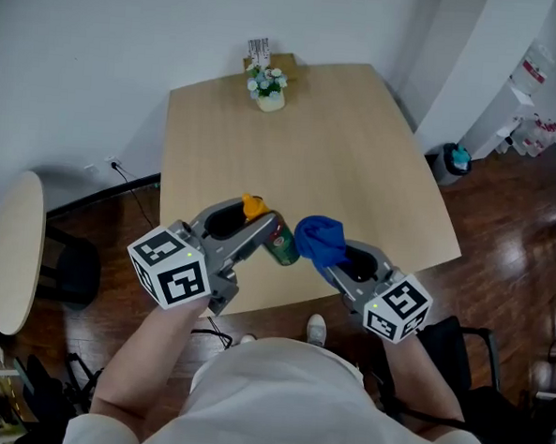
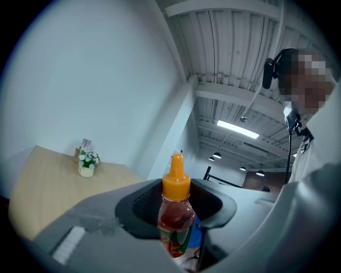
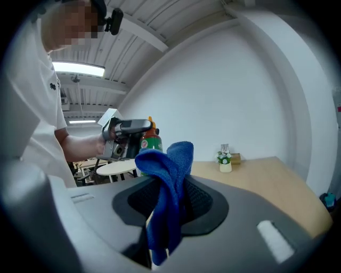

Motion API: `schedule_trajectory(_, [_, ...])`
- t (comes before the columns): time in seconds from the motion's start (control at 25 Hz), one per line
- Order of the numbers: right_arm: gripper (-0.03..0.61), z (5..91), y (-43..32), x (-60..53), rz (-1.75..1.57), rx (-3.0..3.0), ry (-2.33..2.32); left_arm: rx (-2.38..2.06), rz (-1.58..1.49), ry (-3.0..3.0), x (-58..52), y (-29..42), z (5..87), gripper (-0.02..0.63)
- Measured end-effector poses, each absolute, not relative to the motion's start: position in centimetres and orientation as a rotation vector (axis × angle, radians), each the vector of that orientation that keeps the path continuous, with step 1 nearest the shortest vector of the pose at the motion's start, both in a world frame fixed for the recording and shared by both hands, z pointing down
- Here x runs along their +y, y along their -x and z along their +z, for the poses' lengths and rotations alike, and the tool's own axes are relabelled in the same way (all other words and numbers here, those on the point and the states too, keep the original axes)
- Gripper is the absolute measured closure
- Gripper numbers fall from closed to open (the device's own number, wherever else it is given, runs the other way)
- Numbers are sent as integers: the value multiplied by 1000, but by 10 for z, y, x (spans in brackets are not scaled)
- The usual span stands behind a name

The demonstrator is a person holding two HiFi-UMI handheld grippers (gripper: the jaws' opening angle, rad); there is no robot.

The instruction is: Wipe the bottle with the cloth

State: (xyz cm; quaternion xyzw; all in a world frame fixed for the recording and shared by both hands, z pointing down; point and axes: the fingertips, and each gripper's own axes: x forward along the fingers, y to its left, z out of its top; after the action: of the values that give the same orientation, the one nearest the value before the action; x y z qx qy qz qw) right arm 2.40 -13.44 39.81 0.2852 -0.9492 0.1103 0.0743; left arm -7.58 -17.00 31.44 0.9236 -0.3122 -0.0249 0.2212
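Observation:
A small sauce bottle (image 1: 279,240) with an orange cap, red contents and a green label is held above the table's near edge. My left gripper (image 1: 259,223) is shut on the bottle (image 2: 175,214), its jaws pinching the body below the cap. A blue cloth (image 1: 320,240) bunches just right of the bottle, nearly touching it. My right gripper (image 1: 337,258) is shut on the cloth (image 3: 168,186), which hangs down between its jaws. In the right gripper view the bottle (image 3: 151,140) and the left gripper (image 3: 125,136) show beyond the cloth.
A light wooden table (image 1: 339,145) carries a small white pot of flowers (image 1: 267,87) and a card holder at its far edge. A round side table (image 1: 9,247) stands at the left, a bin (image 1: 454,161) at the right on dark wood floor.

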Motion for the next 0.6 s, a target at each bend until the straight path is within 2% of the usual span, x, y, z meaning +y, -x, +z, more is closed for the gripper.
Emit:
schedule_trajectory(0.28, [458, 316, -22, -136, 106, -2980, -820, -852, -55, -2515, -196, 47, 326, 454])
schedule_trajectory(0.6, [459, 337, -22, -142, 133, -2946, -818, -885, -85, -2473, -214, 41, 318, 453])
